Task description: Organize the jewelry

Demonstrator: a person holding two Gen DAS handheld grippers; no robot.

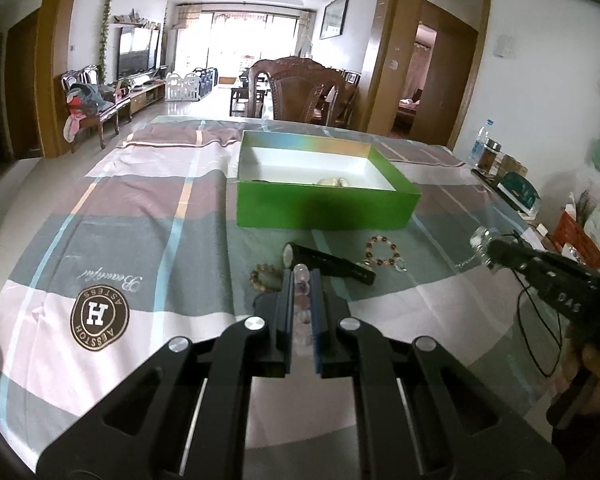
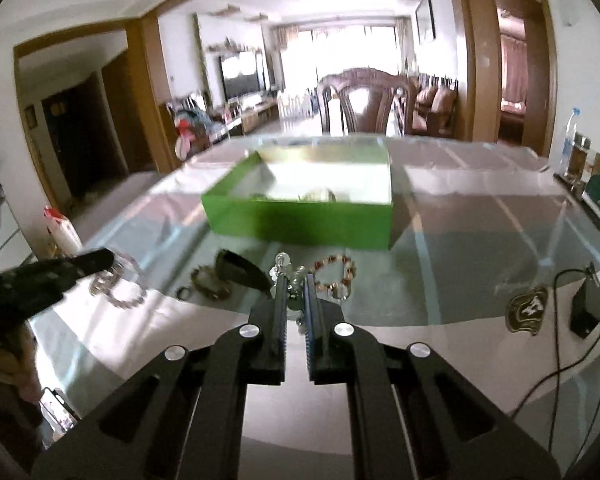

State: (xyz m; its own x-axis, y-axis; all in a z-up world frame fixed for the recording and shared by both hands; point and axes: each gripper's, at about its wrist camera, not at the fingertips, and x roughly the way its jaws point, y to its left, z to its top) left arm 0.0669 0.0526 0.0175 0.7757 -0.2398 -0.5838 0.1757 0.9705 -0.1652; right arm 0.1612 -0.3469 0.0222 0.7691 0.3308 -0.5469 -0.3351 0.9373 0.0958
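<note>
Above the table (image 1: 148,240), left hand-held gripper (image 1: 302,276) clamps pale bracelet (image 1: 302,300); right hand-held gripper (image 2: 293,280) clamps crystal piece (image 2: 283,259)

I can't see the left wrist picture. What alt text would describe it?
The left gripper has its jaws shut on a pale pink bead bracelet above a plaid tablecloth. Ahead lie two more bracelets and an open green box; the right gripper enters from the right, holding a clear beaded piece.
</note>
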